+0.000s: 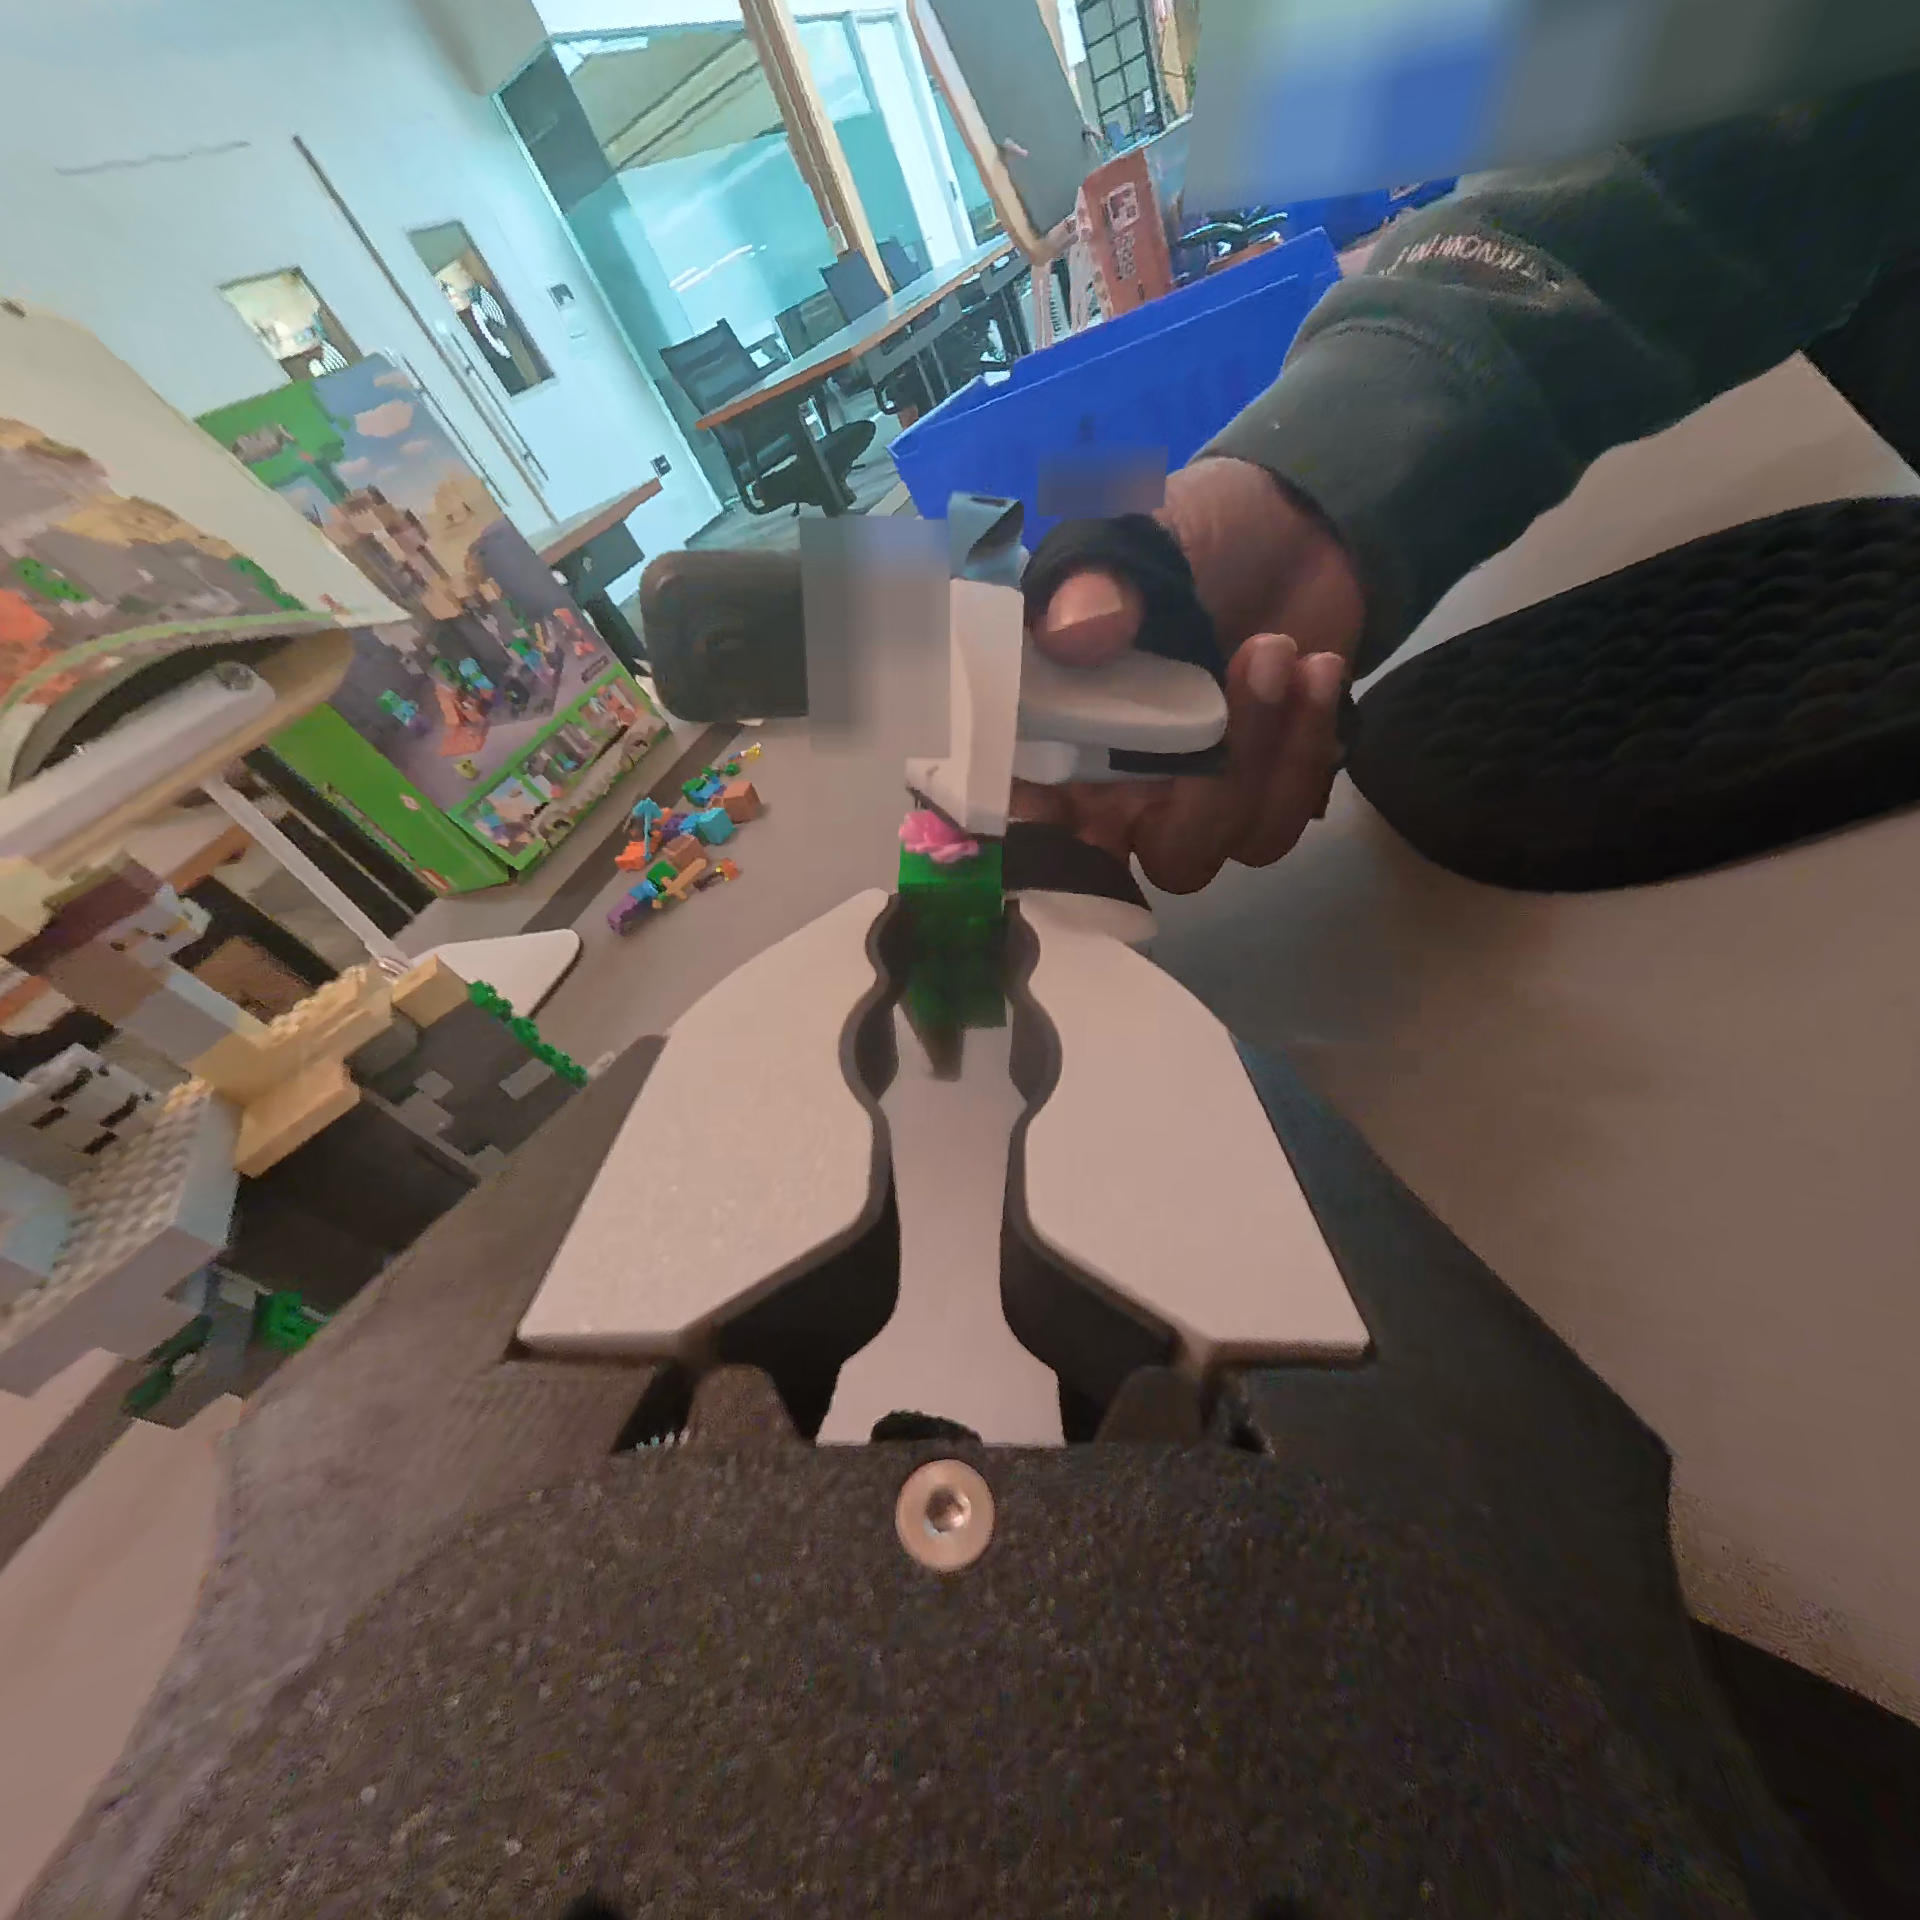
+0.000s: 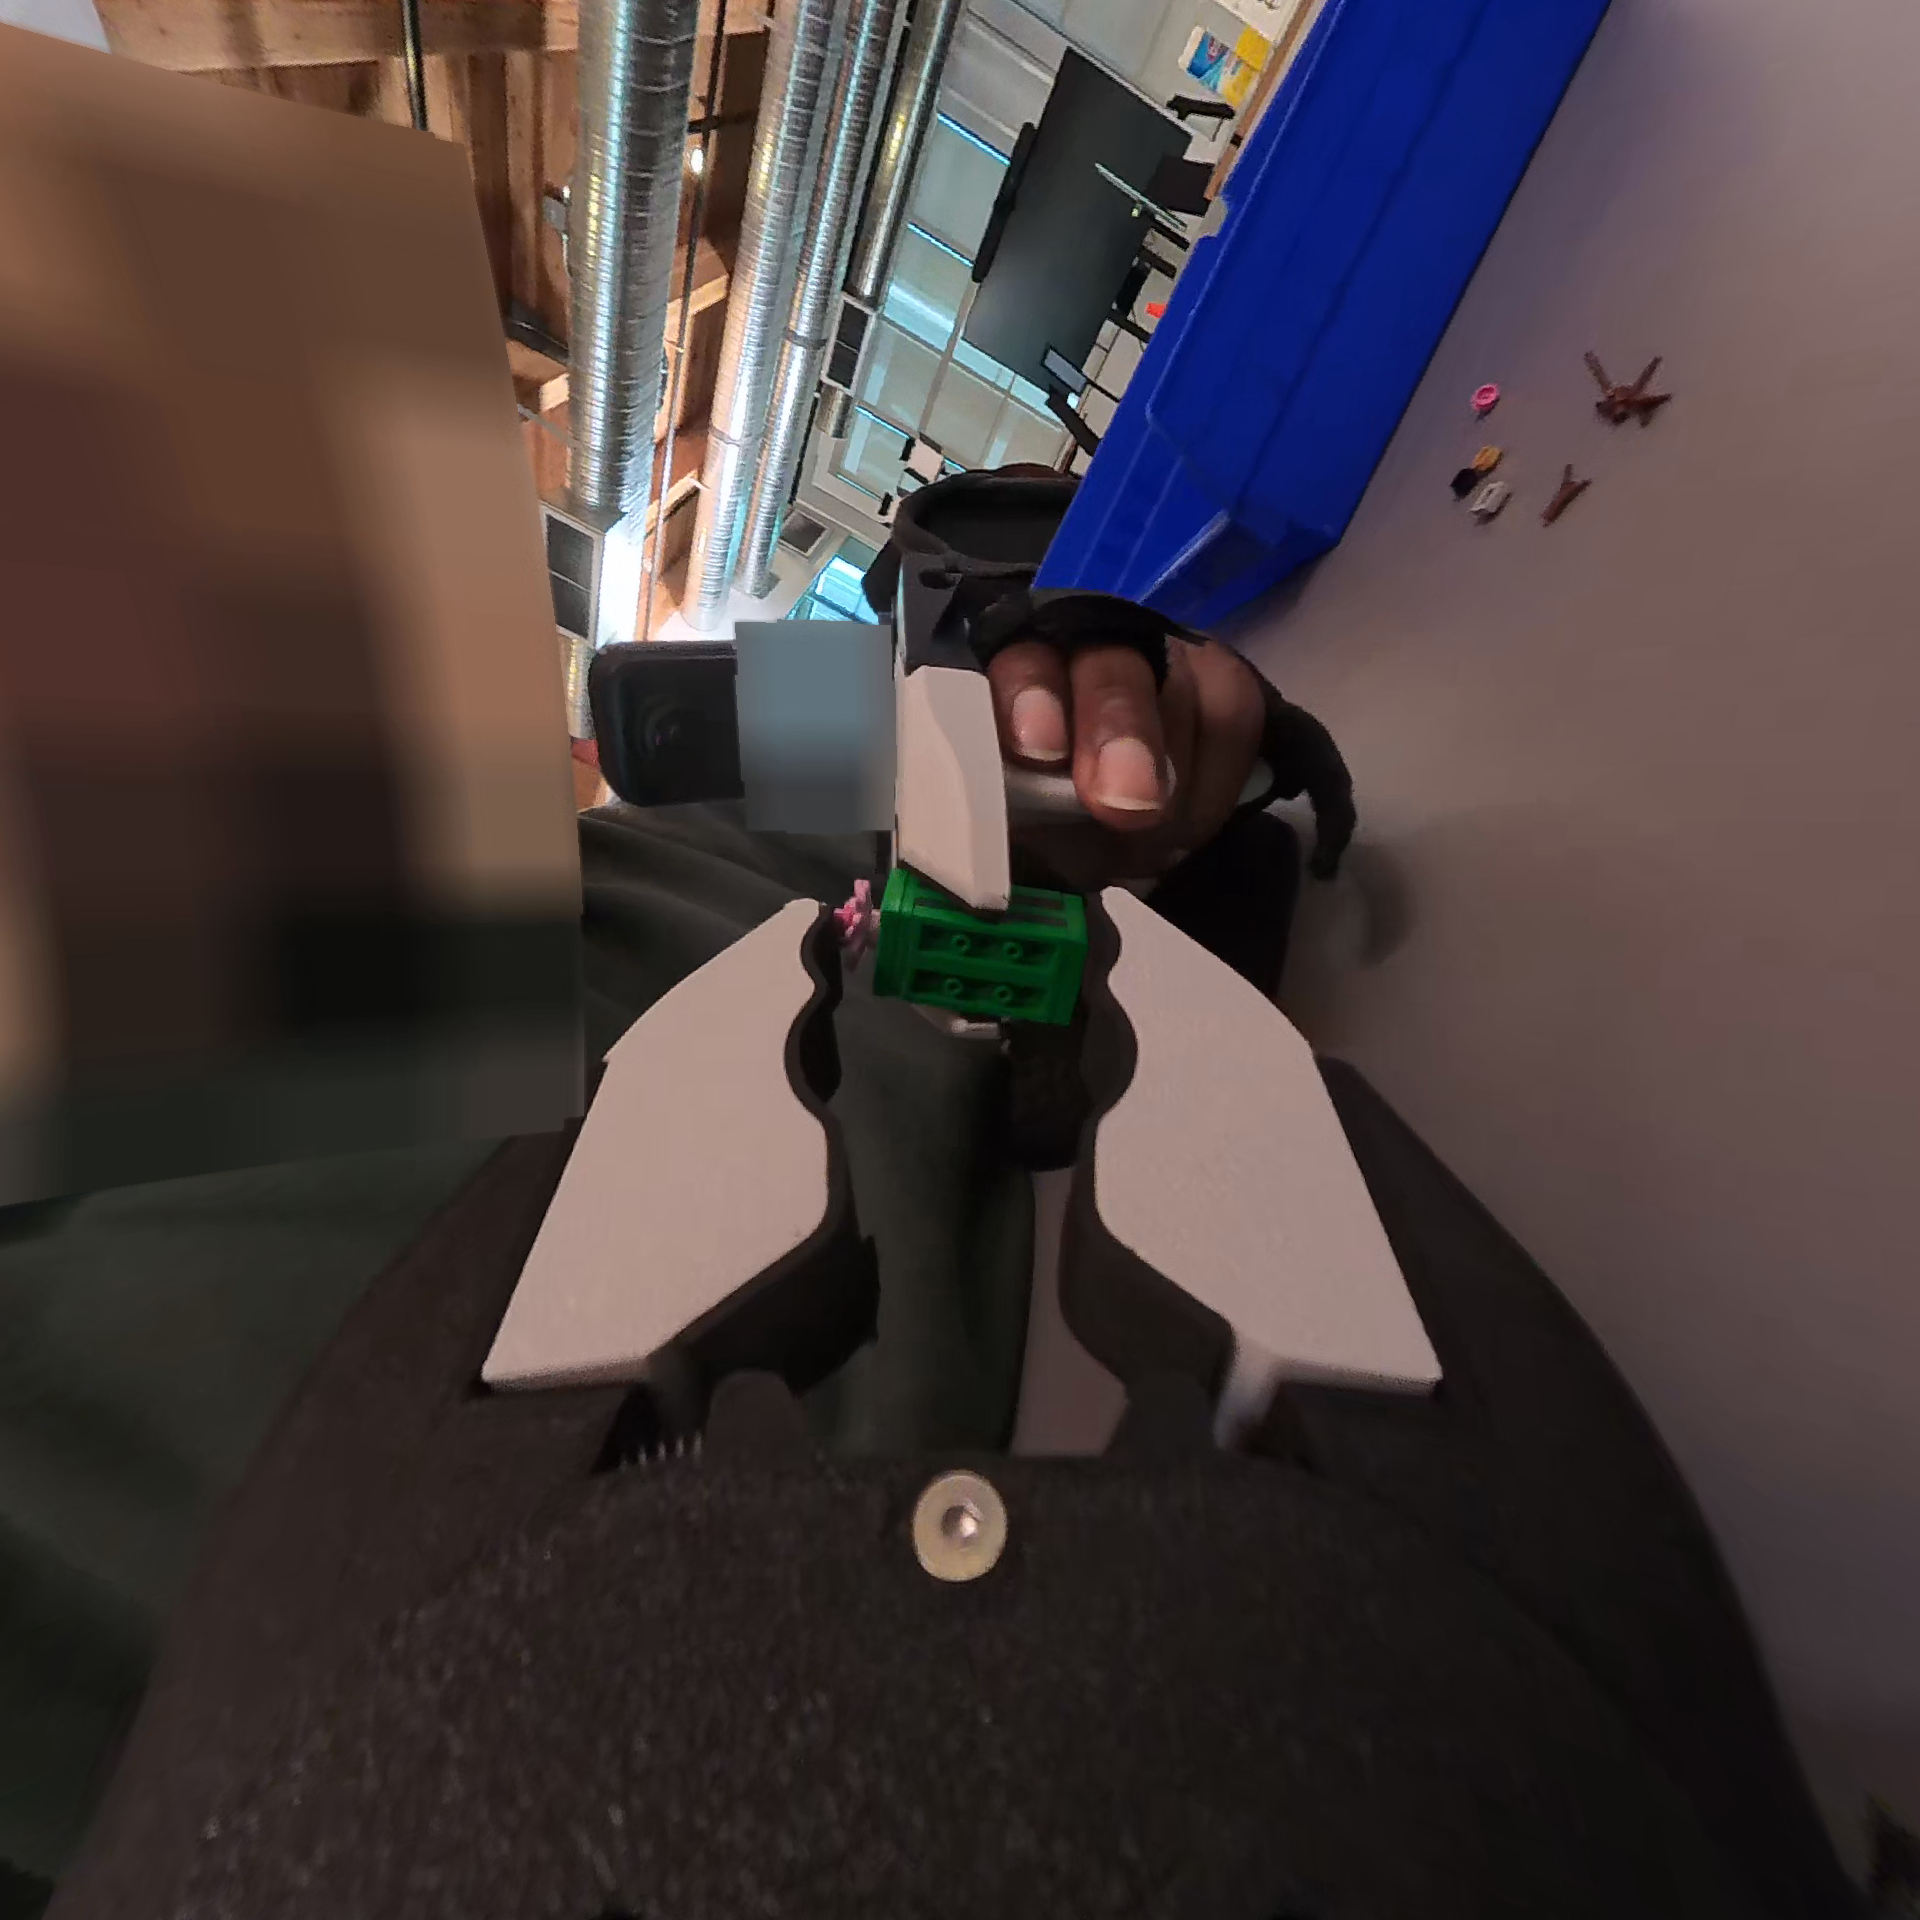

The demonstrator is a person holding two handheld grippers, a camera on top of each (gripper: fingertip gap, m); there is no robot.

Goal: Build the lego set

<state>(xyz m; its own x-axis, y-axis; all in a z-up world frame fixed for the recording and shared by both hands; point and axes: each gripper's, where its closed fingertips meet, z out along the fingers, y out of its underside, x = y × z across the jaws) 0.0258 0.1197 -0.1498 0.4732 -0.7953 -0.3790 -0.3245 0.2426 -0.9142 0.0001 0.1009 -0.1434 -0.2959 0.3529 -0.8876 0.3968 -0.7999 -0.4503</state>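
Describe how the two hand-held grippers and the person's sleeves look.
Each hand-held gripper, left and right, has flat, pale grey fingers with wavy black inner pads on a rough black body with a silver screw. Each carries a black camera. The sleeve is dark.

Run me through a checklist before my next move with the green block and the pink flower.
1. Left tongs clamped on the green block: ok.
2. Pink flower at the block's end: ok. Fully seated: cannot tell.
3. Right tongs straddling block and flower: ok. Actually pressing them: cannot tell.
4. Spare small pieces lying on the table, apart from the work: ok.
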